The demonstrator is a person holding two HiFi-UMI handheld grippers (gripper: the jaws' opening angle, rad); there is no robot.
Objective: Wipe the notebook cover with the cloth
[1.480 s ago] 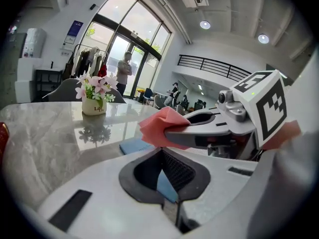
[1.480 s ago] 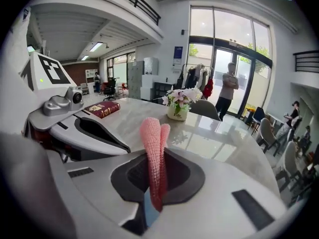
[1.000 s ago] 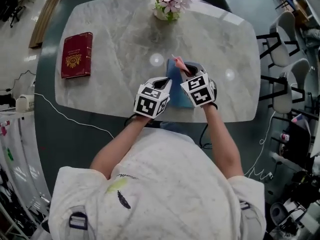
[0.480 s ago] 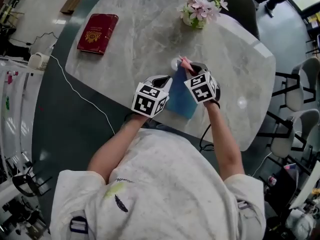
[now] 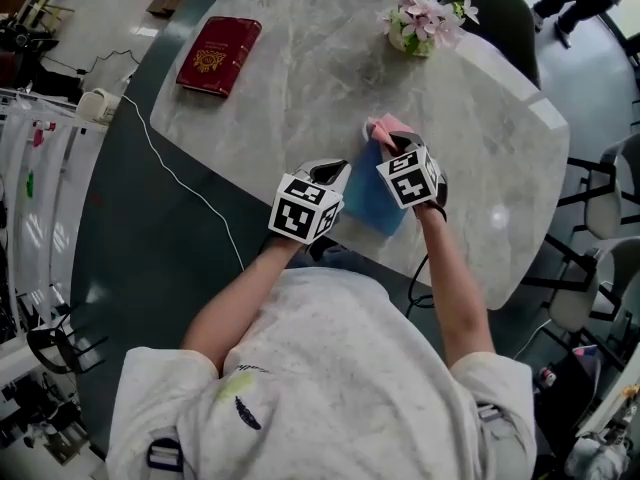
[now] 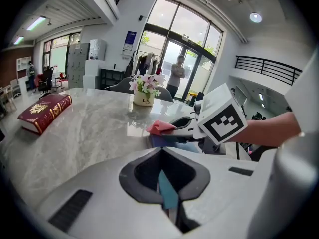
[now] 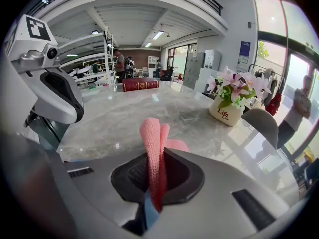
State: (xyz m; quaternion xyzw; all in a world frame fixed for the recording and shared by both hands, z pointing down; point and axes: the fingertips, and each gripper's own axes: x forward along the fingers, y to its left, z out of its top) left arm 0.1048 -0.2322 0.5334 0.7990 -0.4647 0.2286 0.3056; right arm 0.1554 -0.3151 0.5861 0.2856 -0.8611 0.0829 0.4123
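A blue notebook (image 5: 372, 203) lies near the marble table's front edge, between my two grippers. My left gripper (image 5: 332, 174) is shut on the notebook's left edge, and a thin blue strip (image 6: 168, 199) shows pinched in its jaws. My right gripper (image 5: 396, 144) is shut on a pink cloth (image 5: 384, 128) at the notebook's far end. In the right gripper view the folded cloth (image 7: 153, 153) stands up out of the jaws, with blue (image 7: 144, 209) just below it. From the left gripper view I see the right gripper (image 6: 192, 128) holding the cloth (image 6: 160, 128) over the notebook.
A red hardback book (image 5: 218, 56) lies at the table's far left. A white vase of pink flowers (image 5: 425, 18) stands at the far edge. A white cable (image 5: 170, 173) runs over the floor on the left, and chairs (image 5: 495, 13) surround the table.
The head view has swung, so the table looks turned and shifted. Both grippers keep their hold. More of the pink cloth now shows past the right gripper.
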